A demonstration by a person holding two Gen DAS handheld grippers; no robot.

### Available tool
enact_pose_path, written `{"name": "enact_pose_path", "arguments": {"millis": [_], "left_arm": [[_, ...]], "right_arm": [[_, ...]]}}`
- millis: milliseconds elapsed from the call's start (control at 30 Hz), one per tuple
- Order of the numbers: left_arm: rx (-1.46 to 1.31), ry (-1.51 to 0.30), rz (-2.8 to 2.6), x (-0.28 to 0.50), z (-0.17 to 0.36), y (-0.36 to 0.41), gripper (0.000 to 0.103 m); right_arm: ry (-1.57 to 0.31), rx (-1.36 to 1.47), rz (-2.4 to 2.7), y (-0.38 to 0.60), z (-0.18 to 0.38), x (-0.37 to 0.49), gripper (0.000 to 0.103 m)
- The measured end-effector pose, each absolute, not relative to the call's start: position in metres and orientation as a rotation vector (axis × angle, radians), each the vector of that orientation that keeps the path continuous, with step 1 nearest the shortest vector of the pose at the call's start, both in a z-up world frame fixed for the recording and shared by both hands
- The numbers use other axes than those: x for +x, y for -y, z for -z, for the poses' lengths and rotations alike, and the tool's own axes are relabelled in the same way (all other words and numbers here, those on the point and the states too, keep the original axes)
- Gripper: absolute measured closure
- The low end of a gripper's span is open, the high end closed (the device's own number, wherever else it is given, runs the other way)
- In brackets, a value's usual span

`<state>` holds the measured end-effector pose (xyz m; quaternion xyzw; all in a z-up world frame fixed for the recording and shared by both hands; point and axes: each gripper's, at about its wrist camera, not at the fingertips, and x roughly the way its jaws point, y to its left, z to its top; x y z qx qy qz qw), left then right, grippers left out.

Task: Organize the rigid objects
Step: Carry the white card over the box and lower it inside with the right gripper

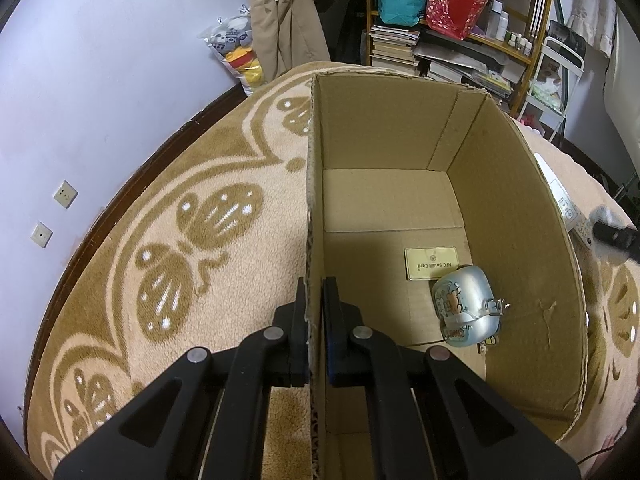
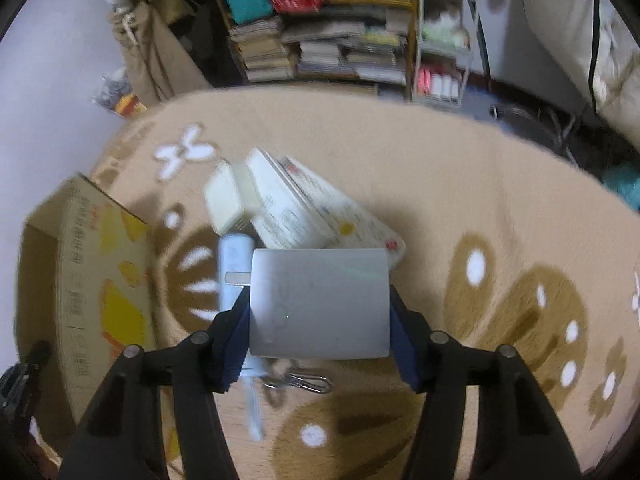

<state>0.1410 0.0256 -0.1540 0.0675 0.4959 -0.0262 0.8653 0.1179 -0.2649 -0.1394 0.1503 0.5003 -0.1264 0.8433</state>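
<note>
Clamping the near wall of the cardboard box (image 1: 400, 152), the left gripper (image 1: 314, 300) has its fingers pinched on it. Just right of the box, the right gripper (image 2: 319, 316) squeezes a flat silver case (image 2: 320, 304) by its side edges above the carpet; it looks stiff, smooth, probably slippery.
</note>
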Motion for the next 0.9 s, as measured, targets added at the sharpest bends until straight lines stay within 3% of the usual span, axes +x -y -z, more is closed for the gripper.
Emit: {"name": "enact_pose_path", "arguments": {"millis": [300, 900], "left_arm": [[0.139, -1.039, 0.054, 0.142, 0.154, -0.026, 0.098], [0.146, -1.038, 0.056, 0.141, 0.152, -0.023, 0.098]], "right_arm": [[-0.880, 0.307, 0.096, 0.222, 0.079, 0.113, 0.038], [-0.911, 0.245, -0.182, 0.153, 0.083, 0.118, 0.038]]}}
